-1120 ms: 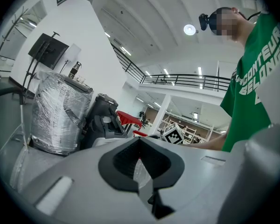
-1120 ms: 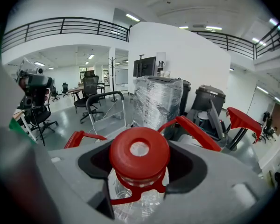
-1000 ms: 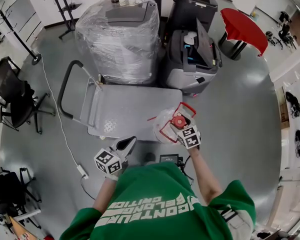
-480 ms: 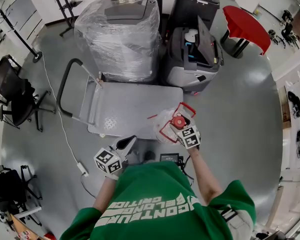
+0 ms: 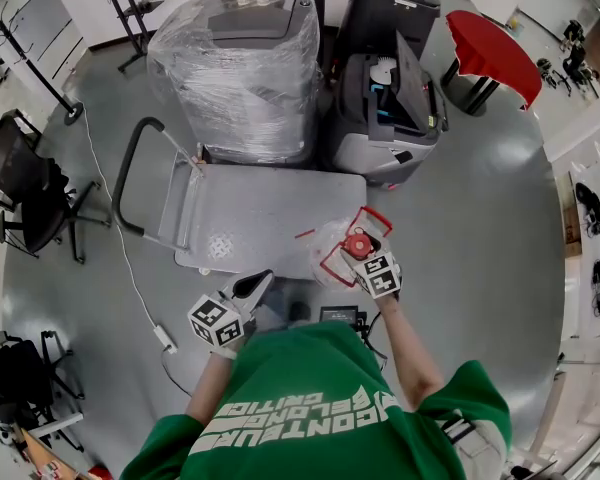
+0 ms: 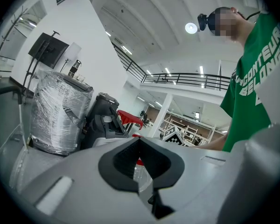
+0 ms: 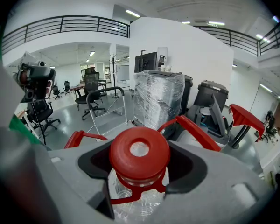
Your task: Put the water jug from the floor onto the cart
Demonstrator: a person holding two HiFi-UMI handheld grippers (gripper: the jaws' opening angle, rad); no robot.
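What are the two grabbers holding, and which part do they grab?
The right gripper is shut on the water jug, clamping its neck just under the red cap. The left gripper holds nothing; its jaws are together.

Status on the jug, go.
Right gripper shut on water jug neck. Left gripper shut, empty. Jug at near right corner of cart, touchdown unclear. Deck otherwise bare.

Head view: high above, steeply down past green shirt (image 5: 320, 408); cart (image 5: 270, 218) mid-frame. Left gripper view: low, tilted up, ceiling (image 6: 149, 17) fills top. Right gripper view: level, very close on water jug (image 7: 139, 153). All share wrapped machine (image 5: 235, 73).
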